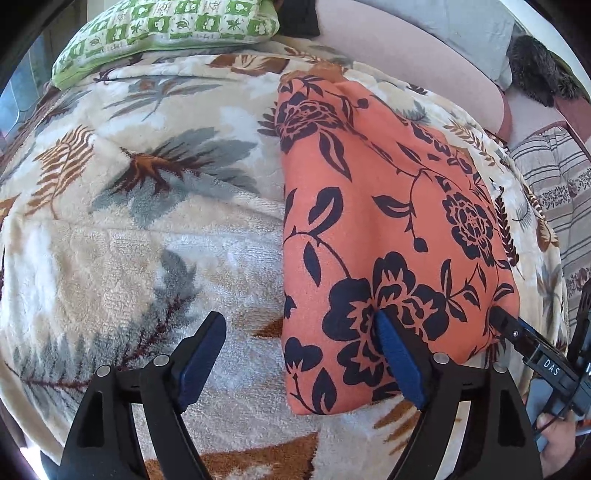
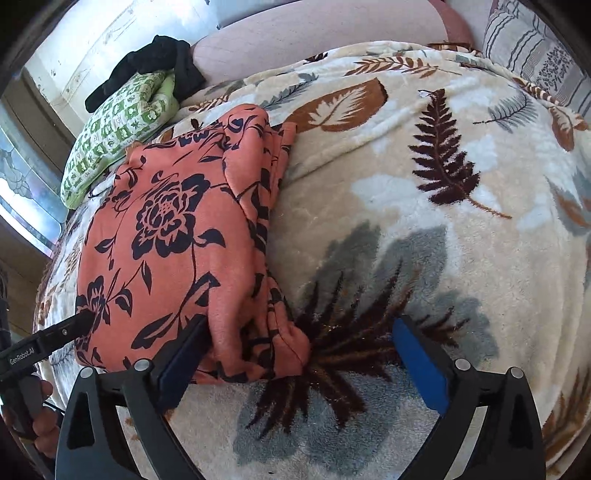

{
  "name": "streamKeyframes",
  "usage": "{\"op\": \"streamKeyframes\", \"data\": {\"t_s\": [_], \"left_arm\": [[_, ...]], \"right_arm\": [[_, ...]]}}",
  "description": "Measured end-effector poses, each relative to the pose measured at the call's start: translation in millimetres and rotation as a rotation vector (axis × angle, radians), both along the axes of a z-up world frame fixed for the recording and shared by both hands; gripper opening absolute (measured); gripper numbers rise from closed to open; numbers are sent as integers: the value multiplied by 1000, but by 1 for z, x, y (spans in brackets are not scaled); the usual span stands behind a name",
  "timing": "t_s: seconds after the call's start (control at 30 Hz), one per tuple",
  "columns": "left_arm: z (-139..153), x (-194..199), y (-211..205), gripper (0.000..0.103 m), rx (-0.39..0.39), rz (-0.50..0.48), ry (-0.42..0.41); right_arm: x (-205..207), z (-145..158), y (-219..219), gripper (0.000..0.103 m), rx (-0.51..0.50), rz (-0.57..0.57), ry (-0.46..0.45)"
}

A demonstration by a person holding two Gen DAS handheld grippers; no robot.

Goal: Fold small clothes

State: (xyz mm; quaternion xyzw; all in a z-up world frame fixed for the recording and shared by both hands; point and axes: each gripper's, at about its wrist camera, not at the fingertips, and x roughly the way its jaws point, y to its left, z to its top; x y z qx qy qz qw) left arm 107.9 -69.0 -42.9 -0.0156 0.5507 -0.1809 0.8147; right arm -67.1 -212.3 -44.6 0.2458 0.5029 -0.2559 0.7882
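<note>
Nearest the lenses, we find both tools with jaws spread wide and nothing between them. The left gripper (image 1: pixel 301 354) straddles the near left edge of the folded orange floral garment (image 1: pixel 388 229): its right finger rests on the cloth, its left finger over bare blanket. The right gripper (image 2: pixel 295 350) straddles the opposite near corner, where bunched layered edges lie; its left finger touches the fabric and its right finger stands over the leaf-print fleece blanket (image 2: pixel 424 184).

We judge the garment already folded into a compact rectangle, lying flat on the blanket between the two tools. Its long axis runs away from both grippers toward the far end of the bed. Each tool sits at one near corner, so neither is clearly nearer. Any further fold would likely carry the near edge along that axis, or the release may mark the fold as finished.

Farther off, a green patterned pillow (image 2: pixel 114 129) lies beyond the garment, with a dark cloth (image 2: pixel 147 62) behind it against a pink upholstered backrest (image 2: pixel 314 33).
</note>
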Motion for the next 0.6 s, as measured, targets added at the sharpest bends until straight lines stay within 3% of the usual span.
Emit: {"op": "streamKeyframes", "data": {"t_s": [0.27,0.47,0.6], "left_arm": [[-11,14,6,94,-34,24,37],[-7,22,14,91,-88,6,95],[12,34,28,84,-120,14,93]], "right_arm": [[-2,-1,2,102,4,-8,18],[7,12,-3,99,1,-17,82],[11,41,-5,92,-76,-1,-18]]}}
